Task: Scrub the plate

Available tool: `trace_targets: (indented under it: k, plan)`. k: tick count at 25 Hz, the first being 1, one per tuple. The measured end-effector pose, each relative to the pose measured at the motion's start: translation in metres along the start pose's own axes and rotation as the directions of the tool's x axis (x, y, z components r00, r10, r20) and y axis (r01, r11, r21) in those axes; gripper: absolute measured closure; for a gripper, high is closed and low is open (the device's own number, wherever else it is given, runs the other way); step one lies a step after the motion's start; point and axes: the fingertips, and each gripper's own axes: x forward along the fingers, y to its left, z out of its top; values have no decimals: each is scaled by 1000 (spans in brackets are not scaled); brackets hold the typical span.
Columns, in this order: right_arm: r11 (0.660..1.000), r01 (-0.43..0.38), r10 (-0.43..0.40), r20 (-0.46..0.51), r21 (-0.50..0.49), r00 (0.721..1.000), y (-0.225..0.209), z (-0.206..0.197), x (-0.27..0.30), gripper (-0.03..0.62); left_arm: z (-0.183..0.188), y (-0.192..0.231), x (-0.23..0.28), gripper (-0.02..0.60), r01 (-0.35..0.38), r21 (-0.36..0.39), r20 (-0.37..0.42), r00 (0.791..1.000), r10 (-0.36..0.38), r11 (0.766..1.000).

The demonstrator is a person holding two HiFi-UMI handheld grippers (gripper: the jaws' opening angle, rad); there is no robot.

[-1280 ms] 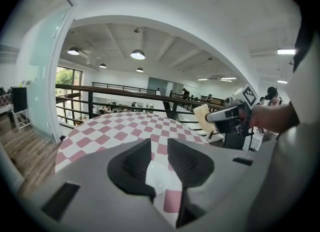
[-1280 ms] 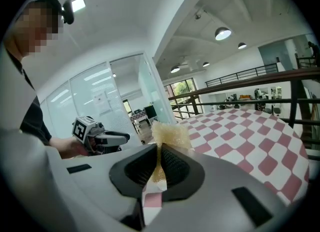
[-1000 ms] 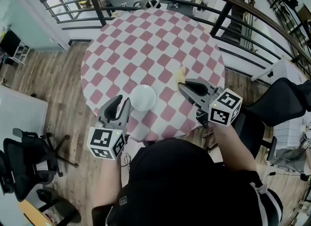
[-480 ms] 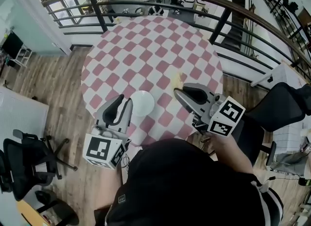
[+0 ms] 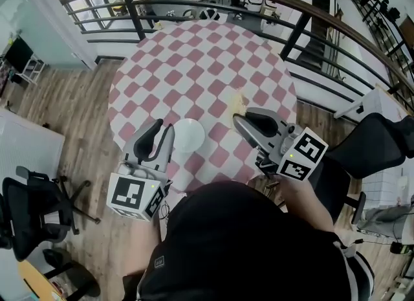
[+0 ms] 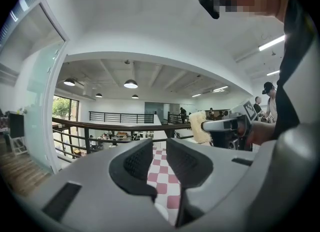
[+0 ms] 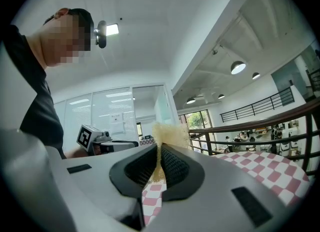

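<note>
Left hand-held gripper (image 5: 160, 133) at 9 o'clock of plate (image 5: 189, 135), jaws closing on nothing. Right hand-held gripper (image 5: 240, 120) clamped on sponge (image 5: 237, 104), at 2 o'clock.

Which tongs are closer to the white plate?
Left. The left tongs, jaws closing empty, sit right beside the plate on its left; the right tongs, pinching a yellow sponge, are farther off to its right.
</note>
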Motion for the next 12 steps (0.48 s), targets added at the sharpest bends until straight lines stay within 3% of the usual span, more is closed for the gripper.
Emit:
trace_targets:
  k: [12]
  plan:
    - [1000, -4, 4, -2, 8, 1000, -3, -4, 0, 557, -6, -4, 2, 494, 3, -6, -14, 1000, -3, 1000]
